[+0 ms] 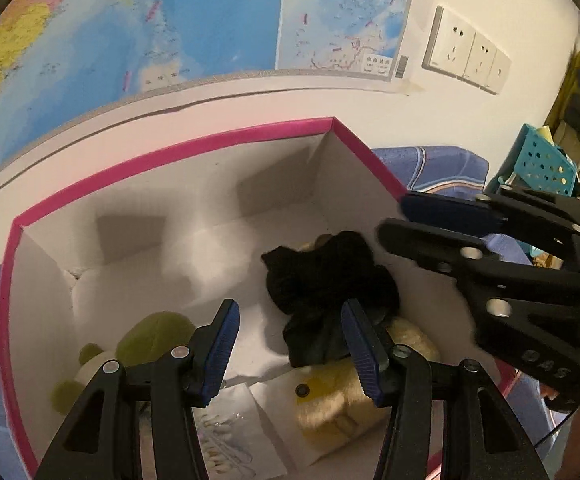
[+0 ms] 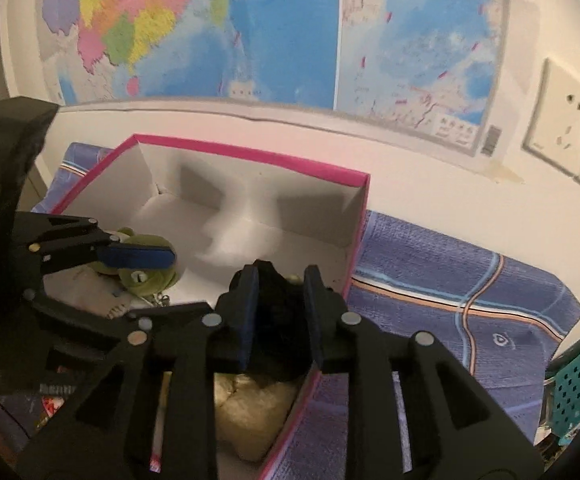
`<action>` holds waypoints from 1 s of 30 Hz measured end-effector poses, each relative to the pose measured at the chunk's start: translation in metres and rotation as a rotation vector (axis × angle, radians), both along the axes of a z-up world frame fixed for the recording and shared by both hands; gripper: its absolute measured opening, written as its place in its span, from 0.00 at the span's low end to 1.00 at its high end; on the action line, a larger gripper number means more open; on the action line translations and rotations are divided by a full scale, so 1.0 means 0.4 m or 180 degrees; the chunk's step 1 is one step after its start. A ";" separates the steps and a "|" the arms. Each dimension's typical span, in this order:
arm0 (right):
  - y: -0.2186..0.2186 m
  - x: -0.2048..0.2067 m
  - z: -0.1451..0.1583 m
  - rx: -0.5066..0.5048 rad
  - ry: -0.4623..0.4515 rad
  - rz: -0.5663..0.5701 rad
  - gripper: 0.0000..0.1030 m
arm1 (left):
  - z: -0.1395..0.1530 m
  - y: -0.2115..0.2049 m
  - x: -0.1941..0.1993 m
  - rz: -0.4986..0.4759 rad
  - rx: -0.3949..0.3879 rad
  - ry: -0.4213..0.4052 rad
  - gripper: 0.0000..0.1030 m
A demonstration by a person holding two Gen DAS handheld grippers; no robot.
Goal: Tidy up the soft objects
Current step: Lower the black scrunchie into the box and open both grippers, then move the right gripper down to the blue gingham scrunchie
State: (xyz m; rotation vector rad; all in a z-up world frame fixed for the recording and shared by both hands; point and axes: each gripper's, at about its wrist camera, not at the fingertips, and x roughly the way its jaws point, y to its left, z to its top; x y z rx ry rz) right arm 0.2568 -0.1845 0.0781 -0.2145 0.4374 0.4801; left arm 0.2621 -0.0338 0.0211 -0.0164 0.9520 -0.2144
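Note:
A white box with a pink rim (image 1: 169, 152) (image 2: 249, 152) stands on a blue patterned sheet (image 2: 450, 272). Inside lie a green frog plush (image 1: 153, 332) (image 2: 145, 278), a yellow plush (image 1: 330, 400) (image 2: 249, 412) and a crumpled black cloth (image 1: 322, 276) (image 2: 279, 304) resting on the yellow plush. My left gripper (image 1: 287, 312) hangs open over the box, nothing between its pads. My right gripper (image 2: 281, 280) (image 1: 394, 219) reaches in over the box's right wall, its jaws slightly apart. The black cloth sits at its tips, and the pads do not press on it.
A clear packet of cotton swabs (image 1: 229, 440) lies on the box floor near the front. A wall with a map and sockets (image 1: 466, 52) rises right behind the box. A teal perforated basket (image 1: 542, 160) (image 2: 574, 384) stands to the right of the bed.

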 end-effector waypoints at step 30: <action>-0.075 -0.431 -0.201 0.0349 0.0507 0.1032 0.42 | 0.033 0.007 -0.497 -0.0436 -0.0375 -0.0369 0.55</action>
